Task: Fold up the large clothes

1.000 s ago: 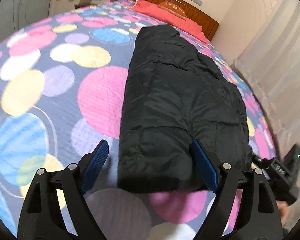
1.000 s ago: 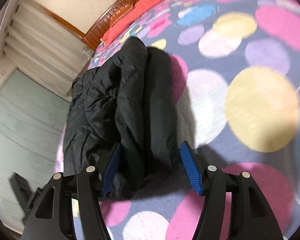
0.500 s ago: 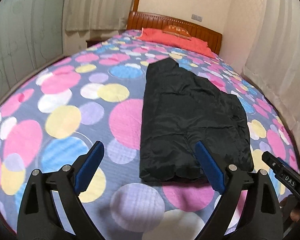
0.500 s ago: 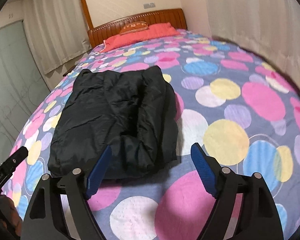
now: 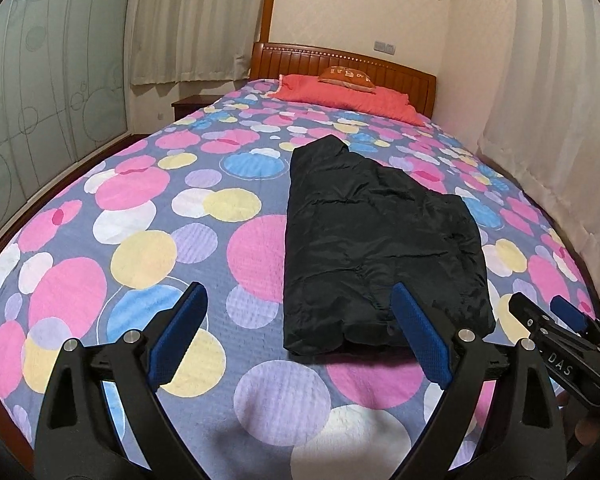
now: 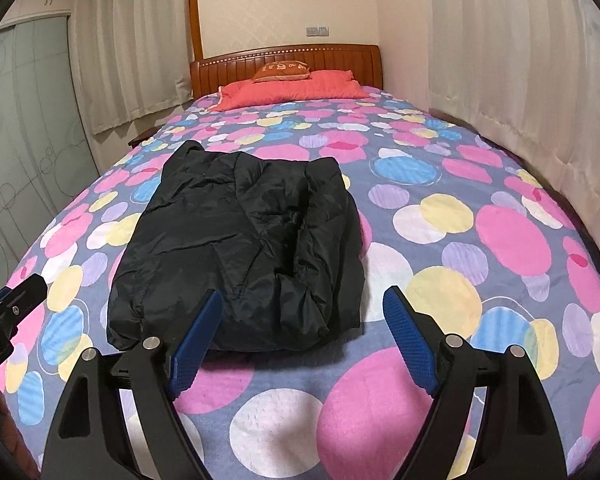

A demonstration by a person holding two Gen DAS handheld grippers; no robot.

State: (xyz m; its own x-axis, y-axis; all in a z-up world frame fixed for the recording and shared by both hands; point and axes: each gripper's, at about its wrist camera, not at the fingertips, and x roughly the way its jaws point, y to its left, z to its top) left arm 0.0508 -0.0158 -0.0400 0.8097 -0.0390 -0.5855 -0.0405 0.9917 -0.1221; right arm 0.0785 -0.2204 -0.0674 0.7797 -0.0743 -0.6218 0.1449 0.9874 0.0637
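On a polka-dot bed cover (image 5: 148, 248), a black padded jacket (image 5: 380, 248) lay folded lengthwise into a long bundle near the bed's foot. Both the left gripper (image 5: 300, 336) and right gripper (image 6: 302, 340) hung above it, jaws wide and empty, the right's having just spread. Side folds appeared done; next, probably, both grippers taking one end to double it over.

"DAS" in white letters on the right tongs (image 5: 571, 322), cushion (image 5: 347, 76) lettering illegible
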